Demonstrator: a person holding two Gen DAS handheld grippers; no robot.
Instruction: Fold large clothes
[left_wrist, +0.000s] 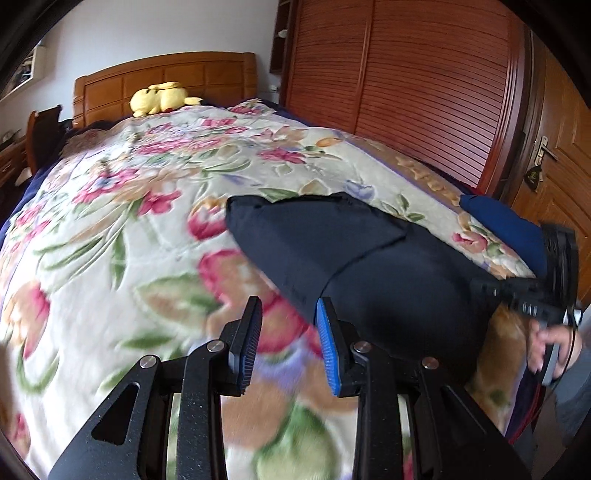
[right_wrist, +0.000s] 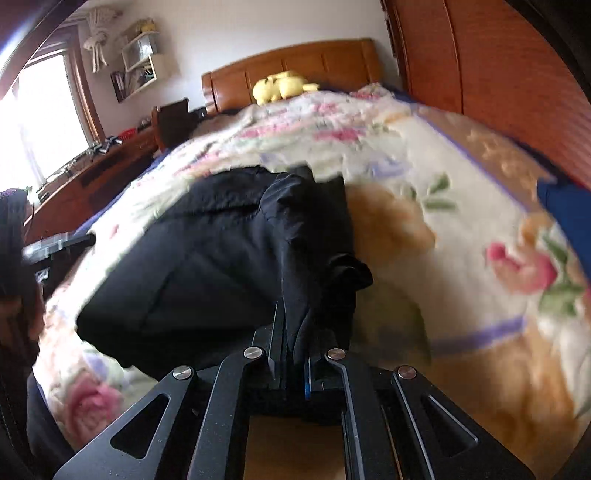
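- The black garment (left_wrist: 369, 258) lies on the floral blanket (left_wrist: 129, 221) at the foot end of the bed, well apart from the yellow plush toy (left_wrist: 160, 98) by the headboard and already bundled into a thick, partly folded shape.
- The right tool (right_wrist: 295, 343) is clamped on a bunched edge of the garment at the side nearer the person; cloth fills the space between its fingers.
- The left tool (left_wrist: 288, 339) stands apart and holds nothing, just beside the garment's nearer edge, over bare blanket.
- A blue cloth (left_wrist: 506, 229) lies beyond the garment, toward the wardrobe.
- Judgement: a fold is under way. To do it well, keep the right grip firm, carry the edge low and level across the garment, and use the free left tool to pin or smooth the opposite layer so nothing drags or bunches.
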